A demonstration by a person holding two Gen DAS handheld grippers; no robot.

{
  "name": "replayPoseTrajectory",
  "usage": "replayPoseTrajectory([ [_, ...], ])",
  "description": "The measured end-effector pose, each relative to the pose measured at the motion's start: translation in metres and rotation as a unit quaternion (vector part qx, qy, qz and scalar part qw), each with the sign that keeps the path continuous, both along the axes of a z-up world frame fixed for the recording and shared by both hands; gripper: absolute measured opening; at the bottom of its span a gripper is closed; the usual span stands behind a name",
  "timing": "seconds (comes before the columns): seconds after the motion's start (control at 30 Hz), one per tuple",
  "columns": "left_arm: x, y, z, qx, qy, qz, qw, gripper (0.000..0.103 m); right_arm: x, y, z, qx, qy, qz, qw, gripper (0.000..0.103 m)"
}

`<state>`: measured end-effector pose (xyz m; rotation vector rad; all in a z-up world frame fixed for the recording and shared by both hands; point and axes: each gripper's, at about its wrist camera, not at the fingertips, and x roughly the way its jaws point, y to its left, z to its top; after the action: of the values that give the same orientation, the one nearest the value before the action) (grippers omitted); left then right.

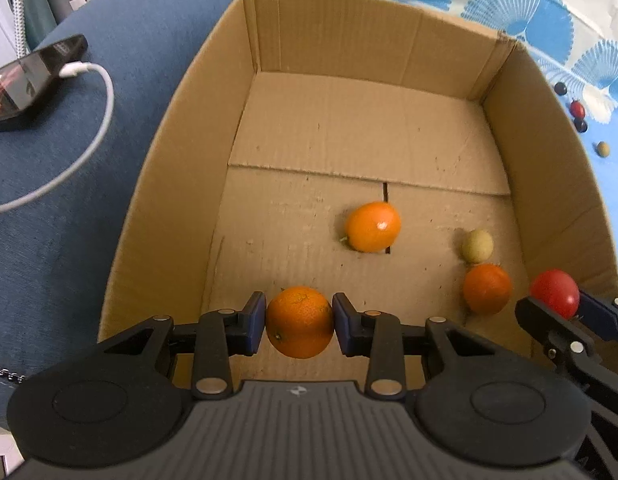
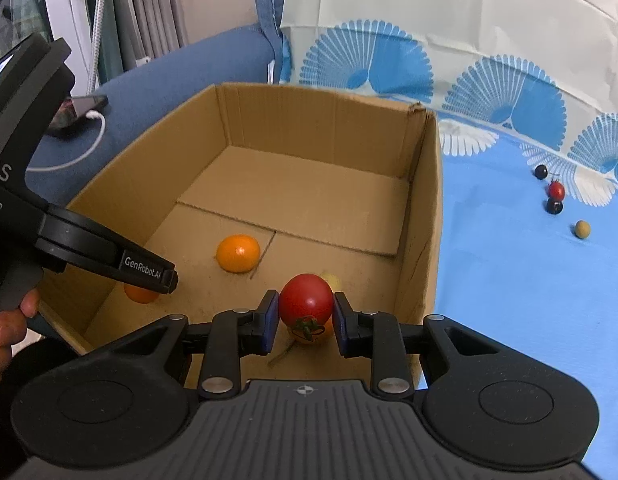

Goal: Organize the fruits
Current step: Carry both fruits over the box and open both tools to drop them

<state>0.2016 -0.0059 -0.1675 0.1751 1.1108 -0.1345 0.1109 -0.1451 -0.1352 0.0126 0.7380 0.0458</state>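
Left wrist view: your left claw (image 1: 299, 322) grips orange (image 1: 299, 322), right claw (image 2: 305, 322) grips tomato (image 2: 305, 298), both over box (image 1: 349, 36) for drop.

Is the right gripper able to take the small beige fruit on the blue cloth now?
Probably not yet: the right gripper is shut on a tomato over the cardboard box. The beige fruit lies unobstructed.

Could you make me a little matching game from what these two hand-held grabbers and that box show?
Things:
1. orange
2. red tomato
3. phone
4. two dark berries

Places:
A. on the light blue cloth, outside the cardboard box
B. between the left gripper pads
C. on the dark blue cushion, cable plugged in
D. between the right gripper pads

Pairs: 1-B, 2-D, 3-C, 4-A
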Motion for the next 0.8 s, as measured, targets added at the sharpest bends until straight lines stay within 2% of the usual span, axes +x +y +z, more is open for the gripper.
replayPoseTrajectory([
  [0.33, 0.006, -0.003, -0.014, 0.019, 0.008, -0.012, 0.9997, 0.042, 0.003, -0.002, -0.004, -0.015, 0.0, 0.011, 1.0, 0.03],
  [0.37, 0.006, -0.003, -0.012, 0.023, 0.007, -0.01, 0.9997, 0.054, 0.003, -0.003, -0.003, -0.013, 0.001, 0.012, 1.0, 0.034],
  [0.4, 0.004, -0.005, -0.01, 0.033, 0.0, -0.006, 0.9994, 0.075, 0.002, -0.004, -0.002, -0.011, 0.0, 0.013, 1.0, 0.04],
  [0.43, 0.002, -0.005, -0.006, 0.032, -0.007, -0.01, 0.9994, 0.079, 0.0, -0.004, 0.0, -0.008, -0.004, 0.016, 1.0, 0.05],
  [0.5, -0.002, -0.008, 0.001, 0.019, -0.006, -0.022, 0.9996, 0.102, -0.005, -0.002, 0.007, -0.009, -0.011, 0.023, 1.0, 0.066],
  [0.53, -0.006, -0.009, 0.006, 0.022, -0.014, -0.021, 0.9994, 0.103, -0.009, 0.0, 0.012, -0.014, -0.014, 0.024, 1.0, 0.075],
  [0.63, -0.02, -0.01, 0.021, 0.029, -0.042, -0.031, 0.9982, 0.103, -0.021, 0.001, 0.025, -0.024, -0.022, 0.03, 0.999, 0.077],
  [0.8, -0.052, 0.001, 0.041, 0.019, -0.045, -0.031, 0.9983, 0.103, -0.054, 0.002, 0.044, -0.015, -0.027, 0.028, 0.999, 0.084],
])
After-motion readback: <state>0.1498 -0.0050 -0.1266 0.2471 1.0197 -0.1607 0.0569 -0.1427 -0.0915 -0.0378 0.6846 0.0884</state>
